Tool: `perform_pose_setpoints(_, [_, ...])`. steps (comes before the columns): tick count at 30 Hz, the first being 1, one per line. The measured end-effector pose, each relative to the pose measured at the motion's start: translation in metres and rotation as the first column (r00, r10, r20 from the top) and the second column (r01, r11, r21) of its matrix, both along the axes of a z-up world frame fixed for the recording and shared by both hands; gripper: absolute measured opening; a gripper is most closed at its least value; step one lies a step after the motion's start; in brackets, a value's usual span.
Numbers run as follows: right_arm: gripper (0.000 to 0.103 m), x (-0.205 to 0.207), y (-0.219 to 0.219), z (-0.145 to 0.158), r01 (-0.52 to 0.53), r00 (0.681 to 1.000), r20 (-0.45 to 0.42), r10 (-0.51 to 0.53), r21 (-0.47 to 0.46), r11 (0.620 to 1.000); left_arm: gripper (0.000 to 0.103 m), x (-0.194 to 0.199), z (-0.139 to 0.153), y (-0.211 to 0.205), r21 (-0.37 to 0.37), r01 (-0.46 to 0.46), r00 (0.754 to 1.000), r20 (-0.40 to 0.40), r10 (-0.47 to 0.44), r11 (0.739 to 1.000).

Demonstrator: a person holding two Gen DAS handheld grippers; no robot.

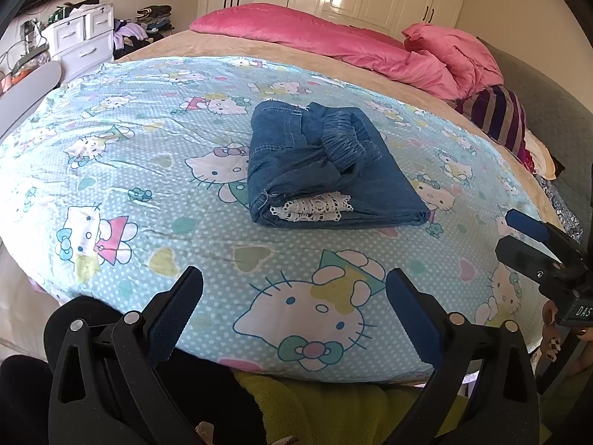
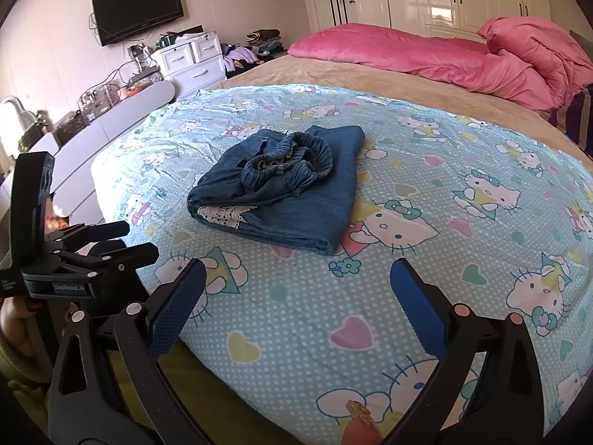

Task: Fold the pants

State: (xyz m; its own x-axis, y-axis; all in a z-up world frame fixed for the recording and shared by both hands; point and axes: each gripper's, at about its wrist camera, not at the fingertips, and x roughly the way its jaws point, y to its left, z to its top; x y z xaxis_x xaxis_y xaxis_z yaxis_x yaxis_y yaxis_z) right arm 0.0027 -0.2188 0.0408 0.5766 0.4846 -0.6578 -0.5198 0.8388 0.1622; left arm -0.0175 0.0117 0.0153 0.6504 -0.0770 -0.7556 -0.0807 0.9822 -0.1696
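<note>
Pants (image 1: 326,163) folded, lying on the bed sheet (image 1: 129,170) at 12 o'clock from my tools. Left tool (image 1: 294,293) open, empty. Right tool (image 2: 298,285) open, empty, well apart from pants.

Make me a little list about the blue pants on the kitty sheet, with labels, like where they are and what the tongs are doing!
pants: blue denim pants, folded into a bundle
trim: white lace peeking out at the near edge
resting on: light blue cat-print sheet on the bed
behind: pink blanket
left tongs: open, holding nothing, apart from the pants
right tongs: open, holding nothing, apart from the pants
</note>
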Motion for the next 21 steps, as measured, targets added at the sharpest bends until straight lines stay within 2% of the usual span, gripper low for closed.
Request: perform_pose_setpoints(21, [0.094,-0.0016,-0.0049,0.0019,0.013,1.0,0.003,-0.013,0.003,1.0,0.099,-0.0021,0.0034,-0.008,0.018,0.025,1.0,0.003,-0.025,1.0])
